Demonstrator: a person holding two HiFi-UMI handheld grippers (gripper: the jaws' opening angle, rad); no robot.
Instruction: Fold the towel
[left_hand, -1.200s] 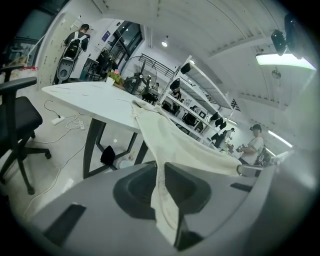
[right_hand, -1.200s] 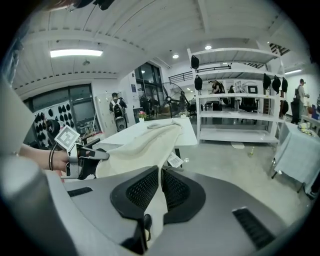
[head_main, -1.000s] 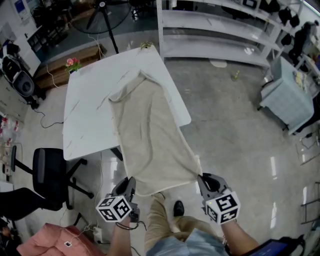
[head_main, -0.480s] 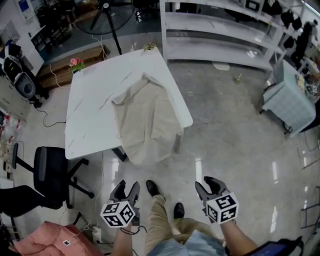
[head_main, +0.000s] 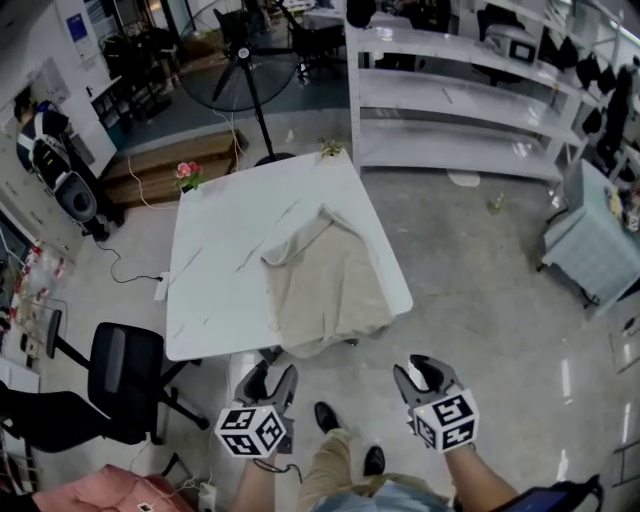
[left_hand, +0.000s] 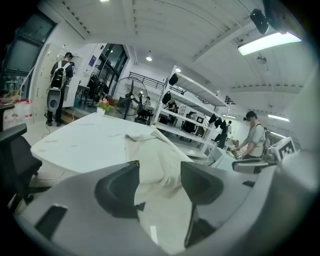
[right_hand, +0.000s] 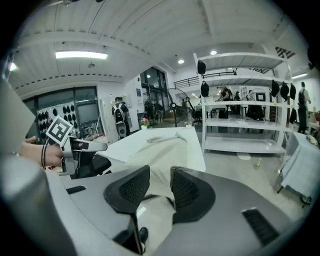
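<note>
Head view puts the towel (head_main: 325, 285) back on the white table (head_main: 215, 250), where 1 second ago it hung stretched off the near edge between my 2 grippers. I have let it go. It now lies rumpled on the table's right half, its far end bunched toward 11 o'clock and its near edge spilling slightly over the table rim at 6 o'clock. My left gripper (head_main: 275, 372) has its jaws spread wide with nothing between them. The jaws of my right gripper (head_main: 420, 370) are closing, part way in, also on nothing; the cloth shows only beyond them. Both hang well apart from the towel, so I judge the fold is not yet made, and the cloth needs flattening before any fold. Around me, an office chair (head_main: 115, 375) sits at 8 o'clock of the table, a standing fan (head_main: 240, 70) at 12 and shelving (head_main: 450, 90) at 1. Nothing blocks my reach to the near edge.
</note>
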